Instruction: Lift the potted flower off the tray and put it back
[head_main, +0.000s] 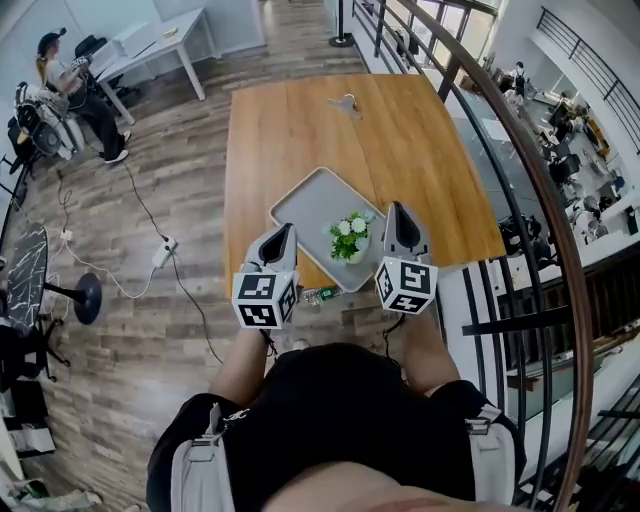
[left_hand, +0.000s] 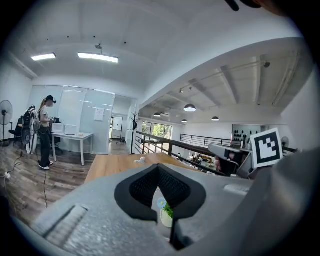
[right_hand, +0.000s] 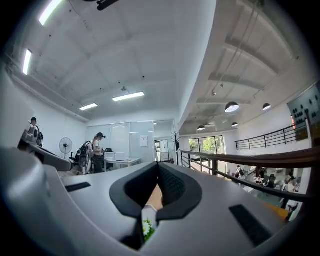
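A small white pot of white flowers and green leaves, the potted flower (head_main: 350, 238), stands on the grey tray (head_main: 310, 205) near the front edge of the wooden table (head_main: 300, 120). My left gripper (head_main: 289, 231) hangs at the tray's near left side, shut and holding nothing. My right gripper (head_main: 397, 209) is just right of the flower, also shut and holding nothing. Neither touches the pot. Through the gap below the left gripper's (left_hand: 159, 167) closed tips I see the potted flower (left_hand: 165, 215). The right gripper (right_hand: 159, 165) shows the potted flower (right_hand: 147, 228) the same way.
A small pale object (head_main: 345, 102) lies far back on the table. A curved railing (head_main: 500, 150) runs along the table's right side. A bottle (head_main: 320, 295) lies at the table's near edge. A person (head_main: 70, 90) stands by a white desk (head_main: 160, 45) far left.
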